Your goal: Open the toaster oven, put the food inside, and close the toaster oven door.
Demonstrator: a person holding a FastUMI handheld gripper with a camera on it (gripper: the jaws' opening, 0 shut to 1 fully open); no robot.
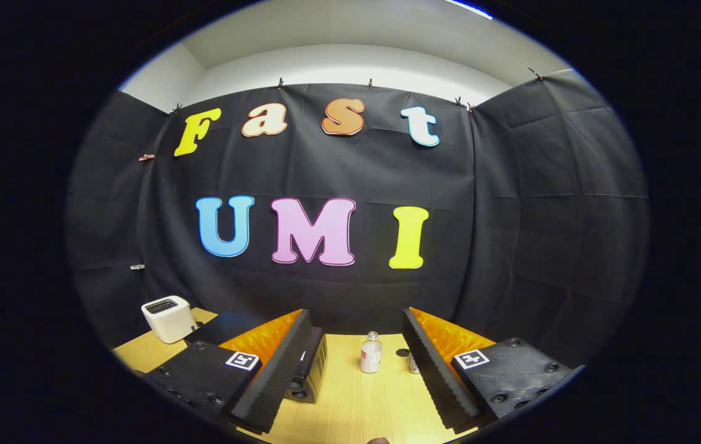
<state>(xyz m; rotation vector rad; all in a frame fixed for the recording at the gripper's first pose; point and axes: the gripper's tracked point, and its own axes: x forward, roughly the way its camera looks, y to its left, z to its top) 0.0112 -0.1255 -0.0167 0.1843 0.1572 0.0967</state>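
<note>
The gripper [356,364] has its fingers spread wide, holding nothing. One black toaster oven [308,370] sits on the worktop [350,401] behind the left finger. One small bottle [371,353] stands between the fingers, and one white box [168,317] sits far left.

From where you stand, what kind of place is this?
Probably a recording booth, not a real kitchen: black cloth walls a wooden table holding a white toaster, a small bottle and a dark appliance. The gripper is open.
</note>
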